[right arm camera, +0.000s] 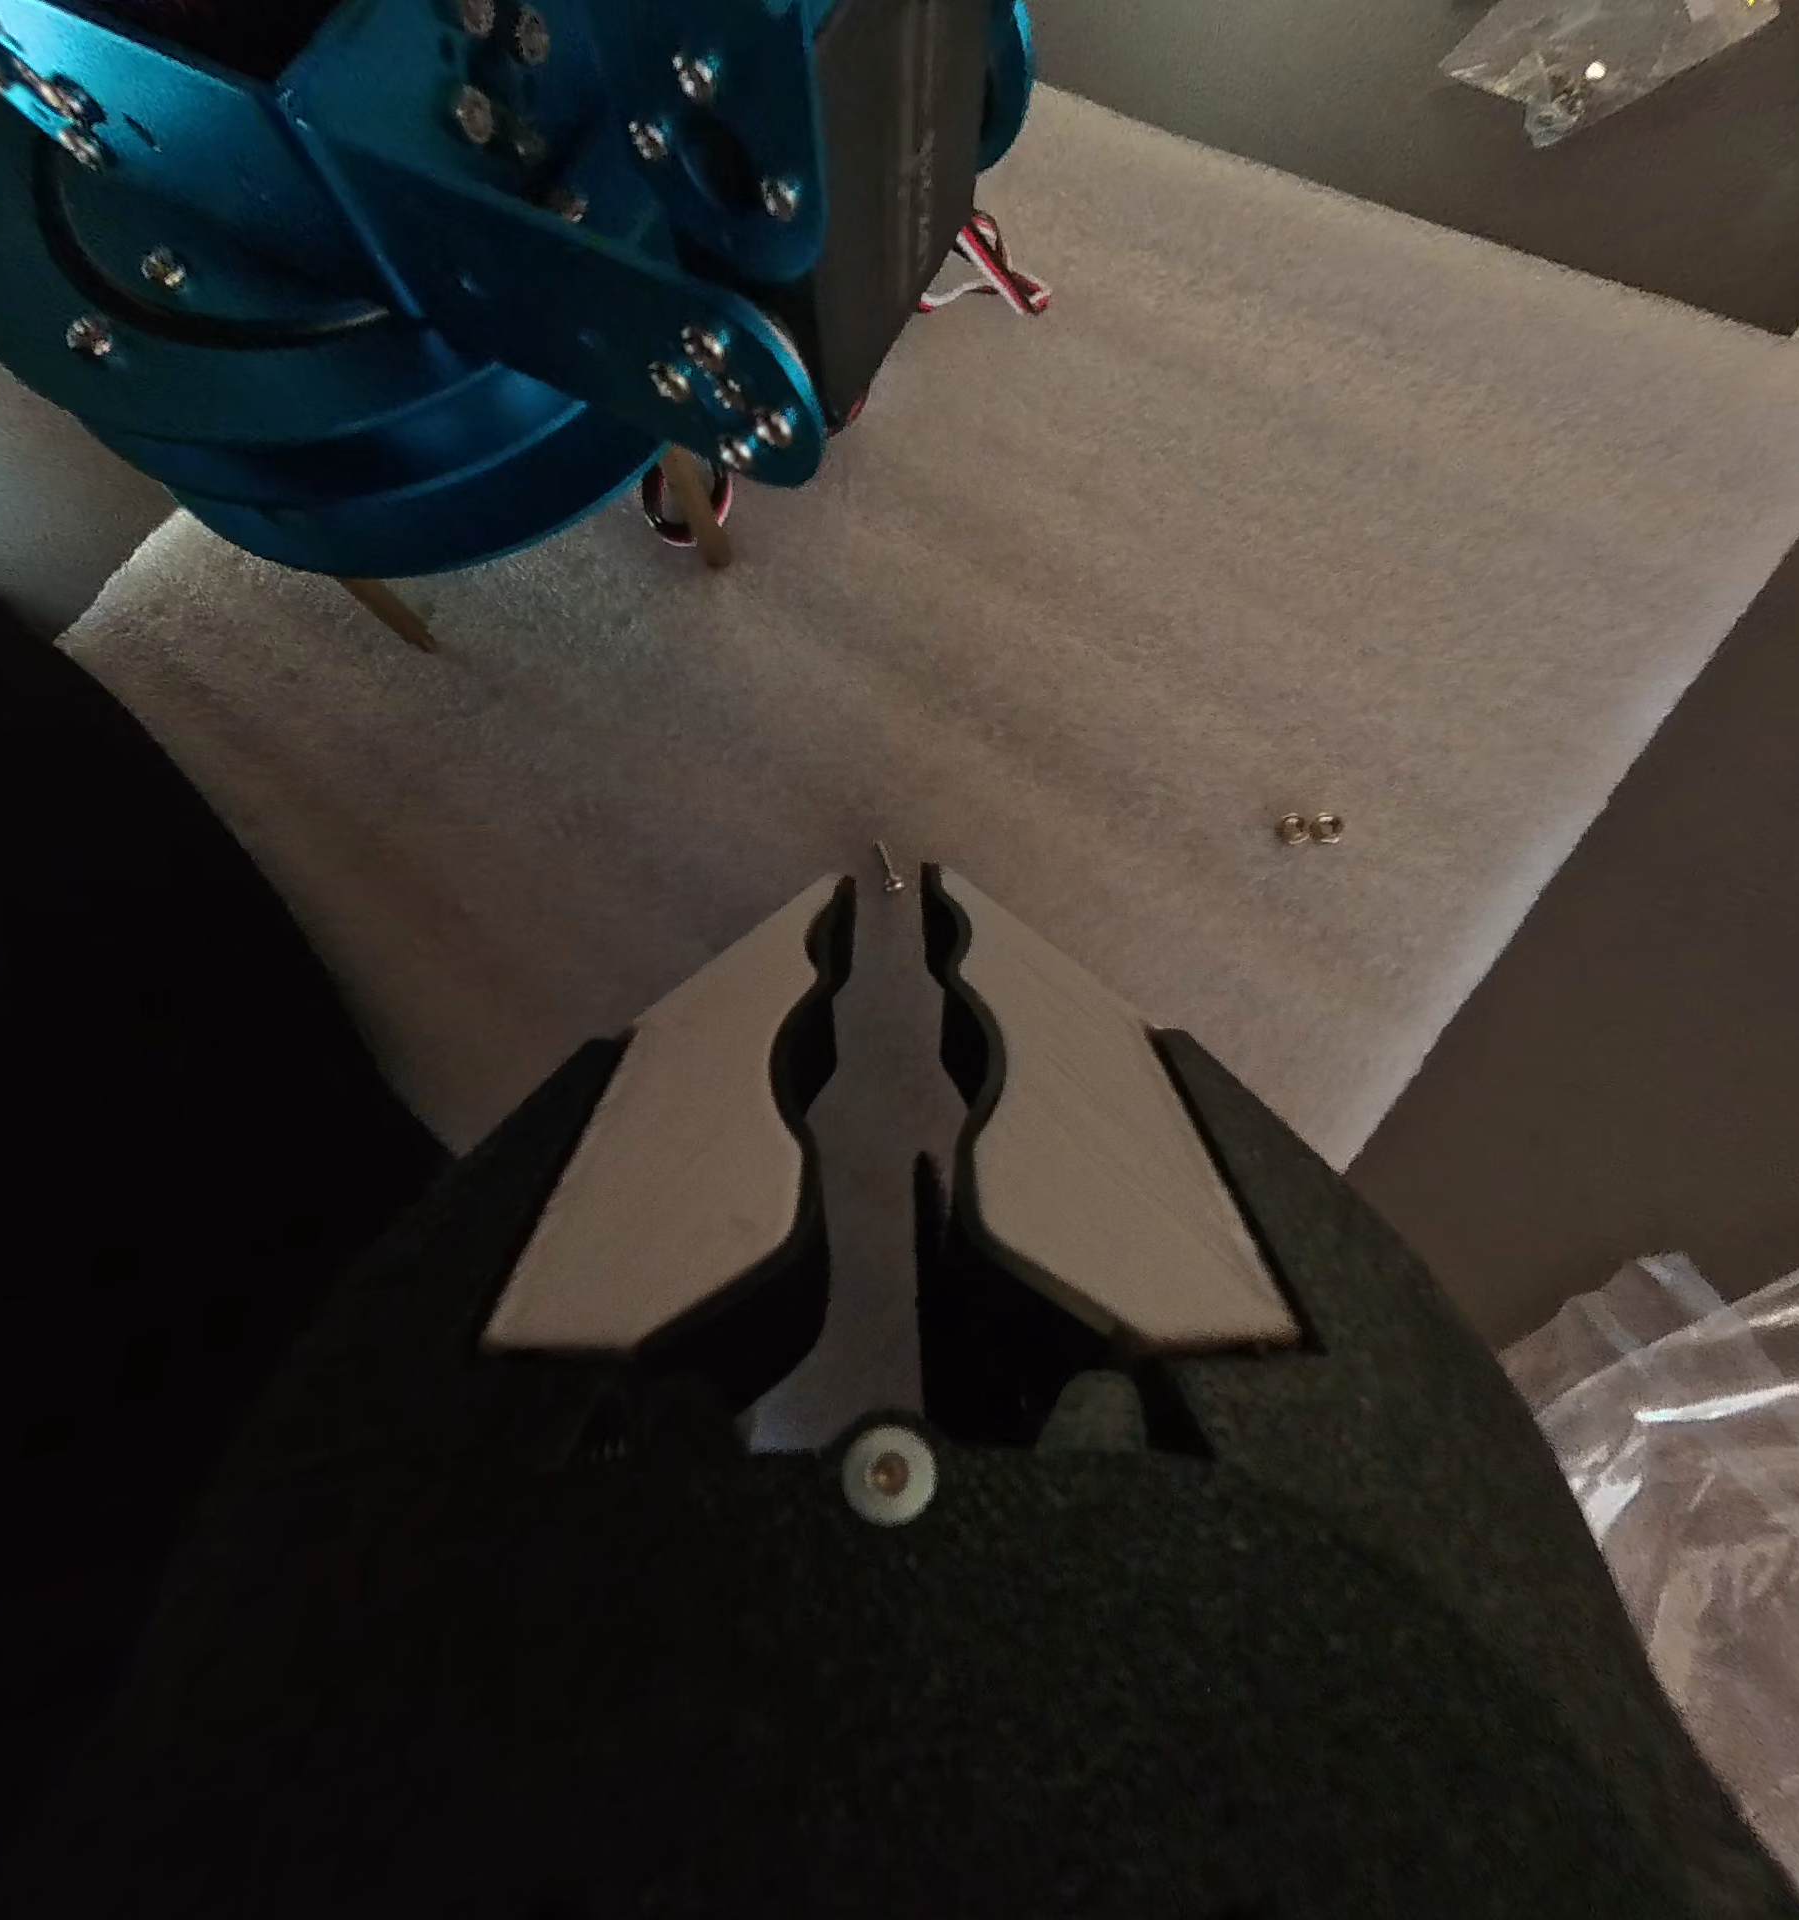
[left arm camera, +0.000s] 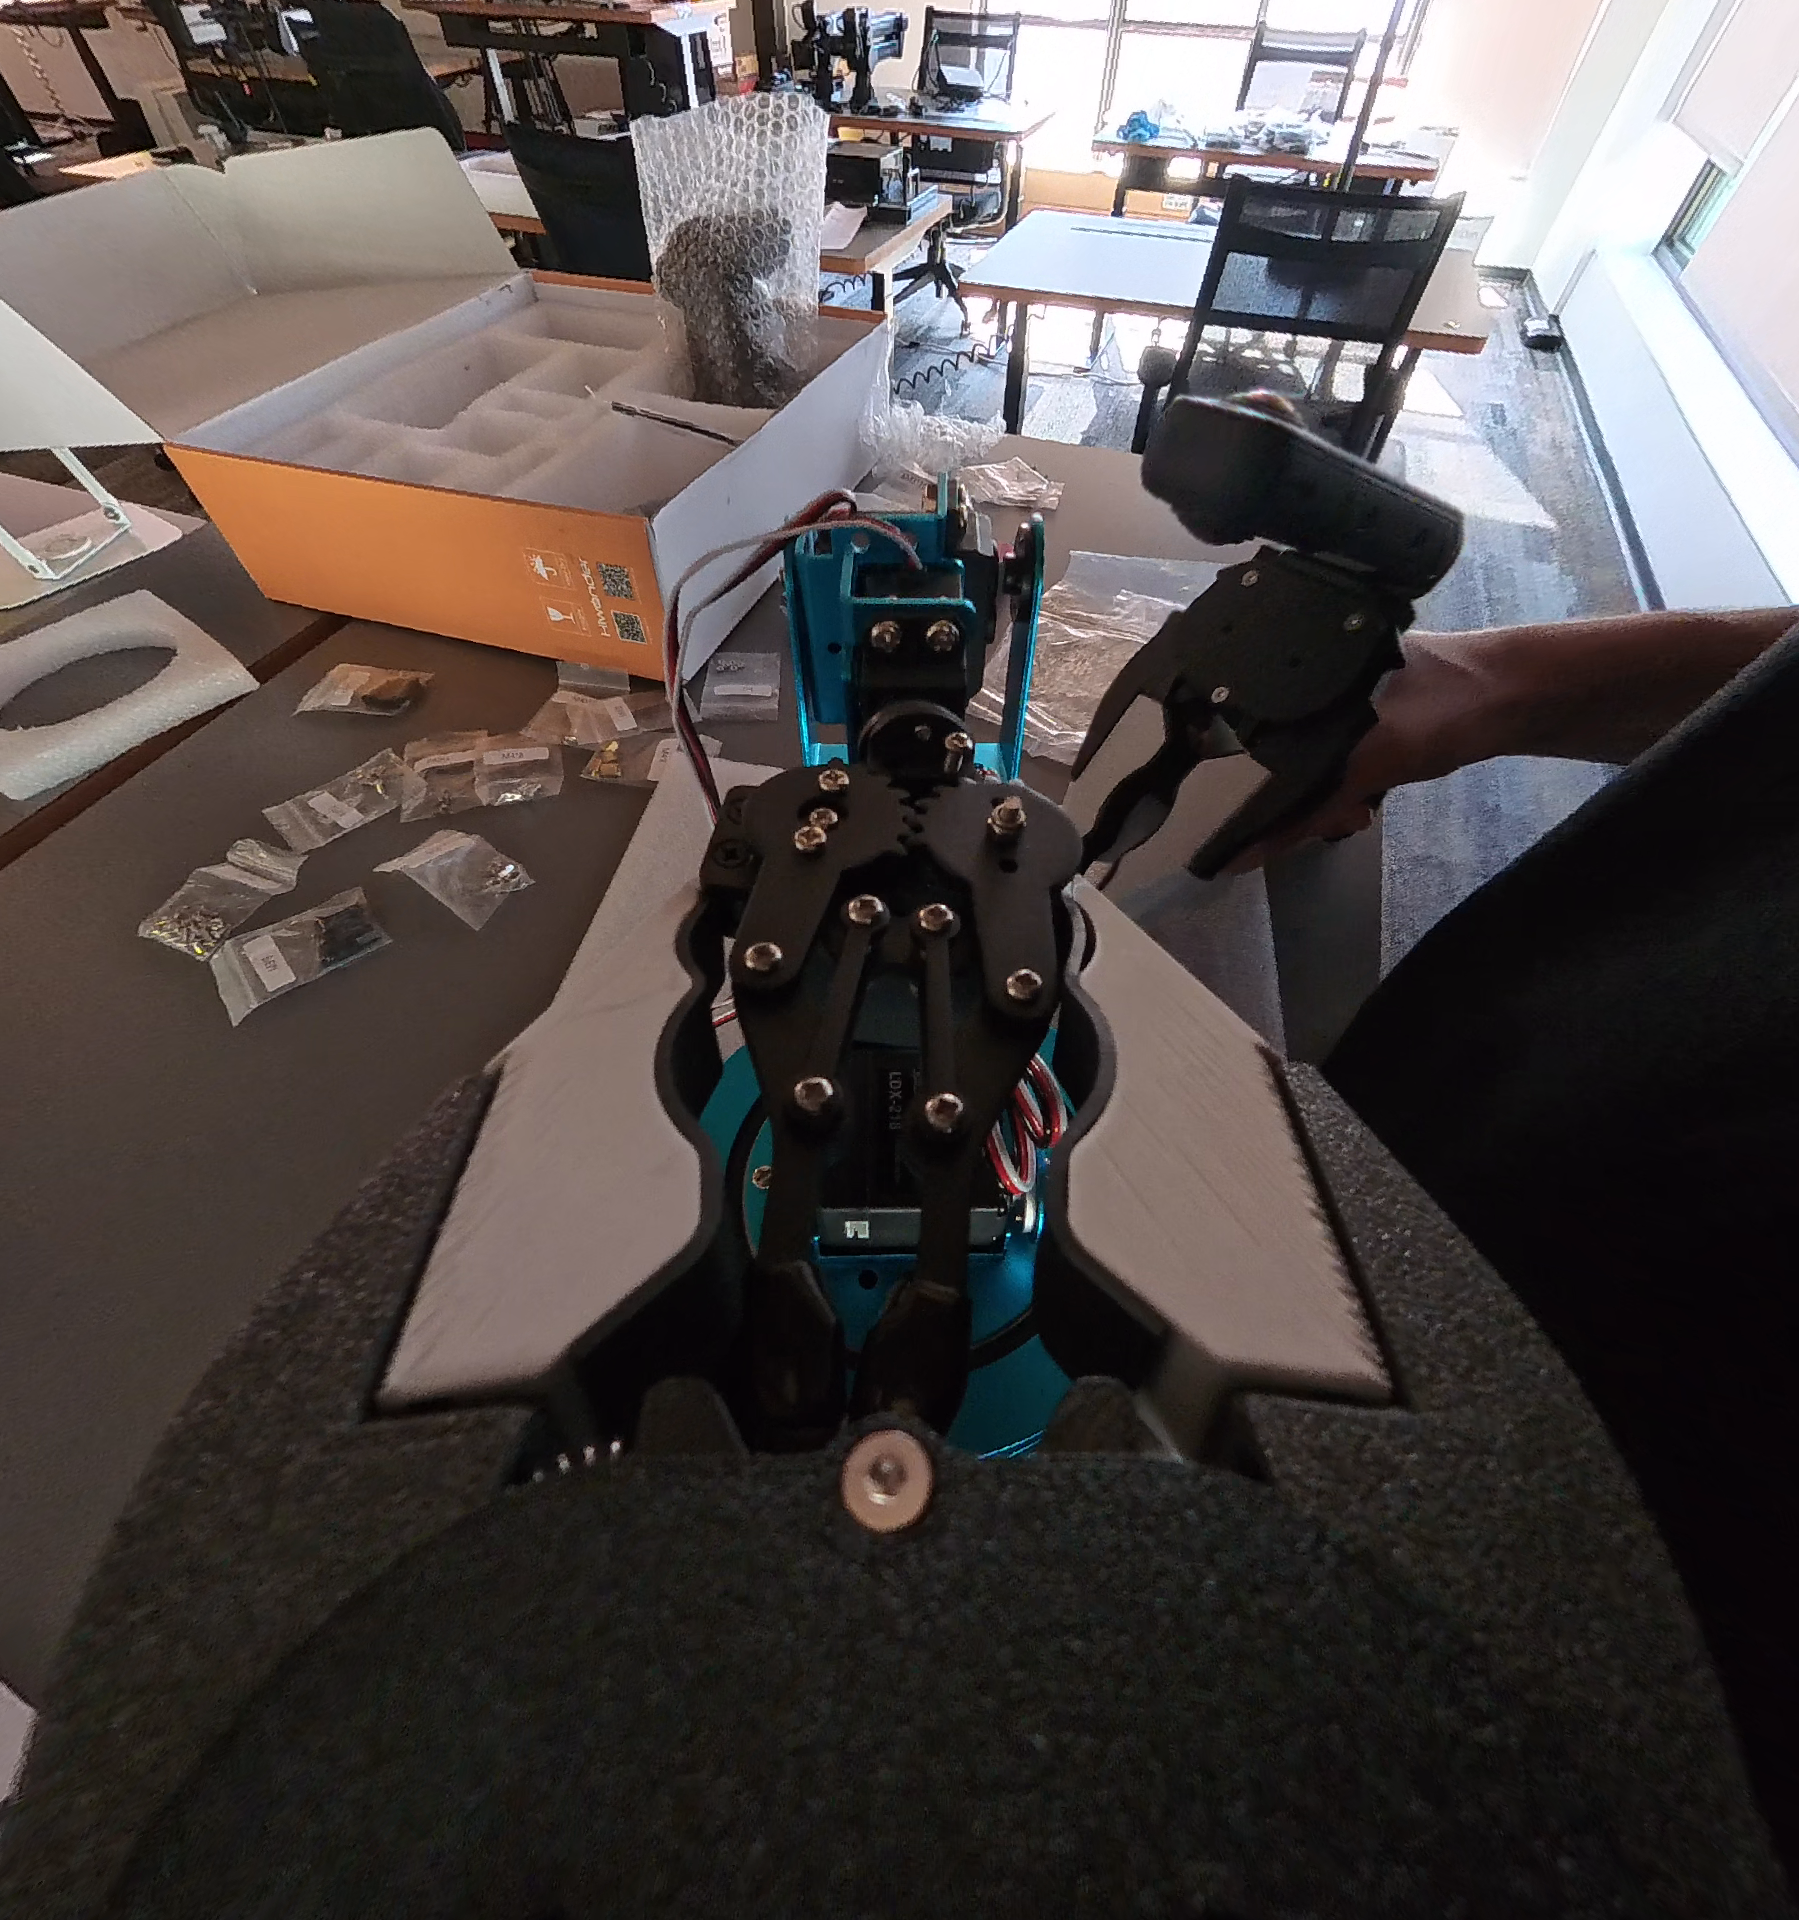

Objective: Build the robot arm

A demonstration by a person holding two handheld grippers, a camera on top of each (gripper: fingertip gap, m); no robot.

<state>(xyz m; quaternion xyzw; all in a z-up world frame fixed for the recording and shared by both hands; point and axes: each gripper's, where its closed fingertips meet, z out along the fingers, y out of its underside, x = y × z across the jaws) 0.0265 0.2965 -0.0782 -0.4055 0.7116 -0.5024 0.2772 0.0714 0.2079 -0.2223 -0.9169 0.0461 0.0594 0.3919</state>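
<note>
The blue toy robot arm (left arm camera: pixel 879 727) stands on a foam sheet (right arm camera: pixel 1186 582) – the left gripper (left arm camera: pixel 879 883) squeezes its black claw (left arm camera: pixel 874 997). The right gripper (right arm camera: pixel 887 883), jaws narrow, holds nothing, near a tiny screw (right arm camera: pixel 887 864). An orange box (left arm camera: pixel 427 520) holds a bubble-wrapped part (left arm camera: pixel 734 281).

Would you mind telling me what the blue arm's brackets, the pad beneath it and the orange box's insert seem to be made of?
Brackets: probably anodised aluminium; thin, glossy blue plates held by bright screws.
Pad: likely soft white packing foam; matte, finely pebbled surface.
Insert of the orange box: seemingly moulded white foam, with cut-out compartments.
</note>
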